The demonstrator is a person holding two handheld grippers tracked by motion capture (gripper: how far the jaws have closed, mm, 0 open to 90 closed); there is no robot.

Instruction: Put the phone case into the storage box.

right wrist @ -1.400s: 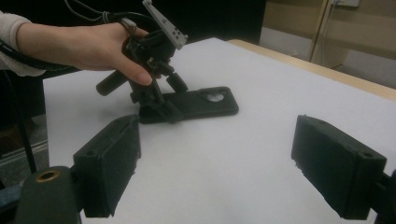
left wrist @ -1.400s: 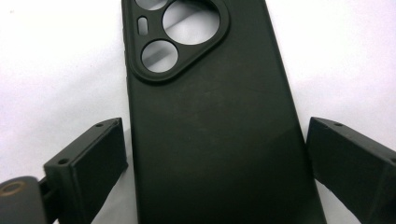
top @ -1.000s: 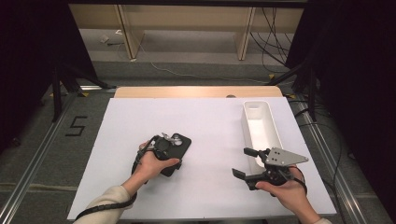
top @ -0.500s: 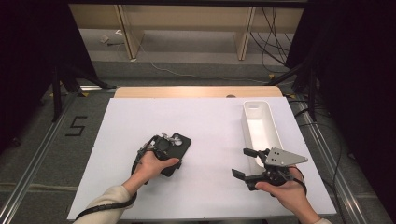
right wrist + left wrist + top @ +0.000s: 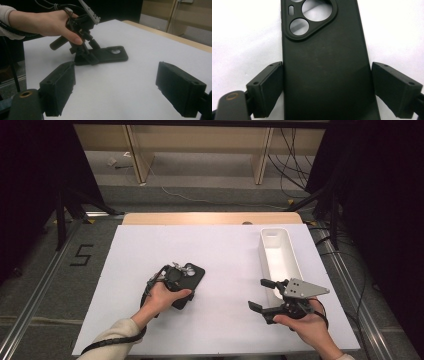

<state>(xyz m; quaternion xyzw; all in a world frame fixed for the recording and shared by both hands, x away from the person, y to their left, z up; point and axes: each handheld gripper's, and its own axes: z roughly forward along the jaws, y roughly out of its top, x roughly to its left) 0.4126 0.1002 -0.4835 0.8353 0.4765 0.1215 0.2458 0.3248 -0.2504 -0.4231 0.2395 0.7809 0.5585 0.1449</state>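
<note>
Phone case (image 5: 186,279), matte black, rounded corners, flat on white table (image 5: 225,250), centre-left of high view; left gripper (image 5: 172,276) over it; right gripper (image 5: 264,295) lower right, jaws apart, empty; long white tray (image 5: 270,245) just above. Left gripper view: smooth case (image 5: 324,65) between blocky black jaws just closing; left pad touching, right just clear. Right gripper view: case (image 5: 110,55) flat, upper centre, beneath left gripper (image 5: 86,47); own jaws wide apart.
</note>
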